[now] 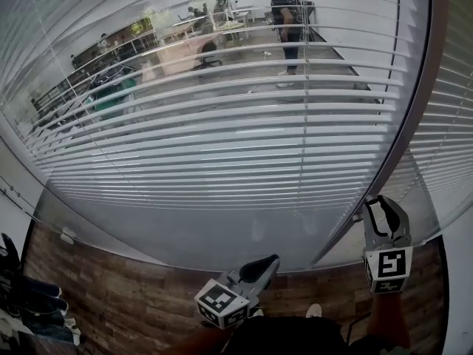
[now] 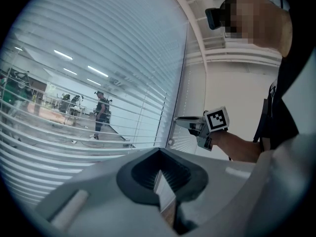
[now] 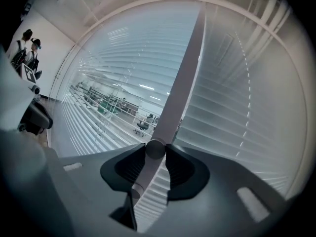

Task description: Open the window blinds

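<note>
White horizontal window blinds [image 1: 222,124] hang over a glass wall, their slats tilted so the room beyond shows through. At the grey window post [image 1: 399,146], my right gripper [image 1: 380,204] is shut on the blinds' round wand [image 3: 154,149], which sits between its two dark pads [image 3: 129,167] in the right gripper view. The post rises straight behind it. Lower and nearer me, my left gripper [image 1: 266,263] points at the glass below the blinds, its fingertips together with nothing between them. In the left gripper view the right gripper [image 2: 182,121] is at the post.
A second set of blinds [image 1: 451,139] covers the pane right of the post. Beyond the glass a person [image 1: 284,21] stands among desks and chairs. Wood-look floor [image 1: 126,294] runs along the glass, with dark shoes [image 1: 22,294] at the far left.
</note>
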`<state>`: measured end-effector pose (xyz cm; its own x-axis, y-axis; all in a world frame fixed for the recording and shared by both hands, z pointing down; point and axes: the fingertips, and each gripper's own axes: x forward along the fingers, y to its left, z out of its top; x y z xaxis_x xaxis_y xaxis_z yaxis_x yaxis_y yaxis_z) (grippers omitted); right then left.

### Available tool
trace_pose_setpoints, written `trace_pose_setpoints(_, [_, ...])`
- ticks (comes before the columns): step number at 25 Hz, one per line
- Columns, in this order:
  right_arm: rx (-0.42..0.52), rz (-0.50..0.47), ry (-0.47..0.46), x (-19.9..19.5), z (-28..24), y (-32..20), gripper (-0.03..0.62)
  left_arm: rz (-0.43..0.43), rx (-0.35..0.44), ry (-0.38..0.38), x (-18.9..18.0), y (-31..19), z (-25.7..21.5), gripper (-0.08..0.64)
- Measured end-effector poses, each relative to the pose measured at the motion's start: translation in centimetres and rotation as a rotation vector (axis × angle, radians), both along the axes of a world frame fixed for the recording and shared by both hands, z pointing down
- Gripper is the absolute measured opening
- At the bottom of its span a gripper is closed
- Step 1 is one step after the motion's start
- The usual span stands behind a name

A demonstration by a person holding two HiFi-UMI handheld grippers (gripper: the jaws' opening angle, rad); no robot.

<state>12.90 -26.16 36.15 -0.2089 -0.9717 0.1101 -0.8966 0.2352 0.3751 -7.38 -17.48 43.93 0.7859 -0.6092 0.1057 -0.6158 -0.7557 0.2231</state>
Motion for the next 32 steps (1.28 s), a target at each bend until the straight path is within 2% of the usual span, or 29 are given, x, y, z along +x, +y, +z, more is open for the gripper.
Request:
trace_pose_setpoints(8, [0.022, -0.043, -0.032, -0.3, -1.2, 2.3, 0.156, -0.017, 0.004, -0.001, 0.7, 1.0, -0.7, 0.000])
trace_pose_setpoints(12, [0.035, -0.097, -0.124, 1.3, -1.4, 3.3, 0.156, -0.051, 0.007, -0.014, 2.3, 0.5, -1.3, 0.000])
trace_pose_setpoints(15, [0.049, -0.168, -0.197, 2.7, -3.2, 4.0, 0.145, -0.069, 0.023, 0.001, 3.8, 0.1, -3.6, 0.000])
trace_pose_setpoints(16, [0.034, -0.193, -0.235, 3.1, -3.5, 4.1, 0.120, -0.077, 0.029, 0.007, 4.3, -0.2, -4.4, 0.000])
trace_pose_setpoints(17, [0.011, -0.219, -0.288, 3.6, -3.5, 4.3, 0.050, -0.083, 0.035, 0.019, 4.9, -0.3, -4.9, 0.000])
trace_pose_setpoints(18, [-0.017, -0.243, -0.352, 4.1, -3.3, 4.7, 0.025, -0.087, 0.038, 0.037, 5.5, -0.2, -5.4, 0.000])
trace_pose_setpoints(20, [-0.084, -0.288, -0.471, 5.0, -3.1, 6.1, 0.025, -0.101, 0.025, 0.071, 6.7, 0.8, -6.2, 0.000])
trace_pose_setpoints(22, [-0.141, -0.325, -0.533, 5.5, -3.5, 7.6, 0.024, -0.124, 0.006, 0.069, 7.8, 2.0, -7.5, 0.000])
trace_pose_setpoints(28, [-0.196, -0.464, -0.526, 4.9, -3.5, 10.8, 0.023, -0.194, -0.003, 0.052, 9.6, 5.3, -9.0, 0.000])
trace_pose_setpoints(32, [-0.240, -0.533, -0.553, 7.0, -3.9, 7.6, 0.023, -0.263, -0.051, 0.019, 12.2, 3.8, -9.6, 0.000])
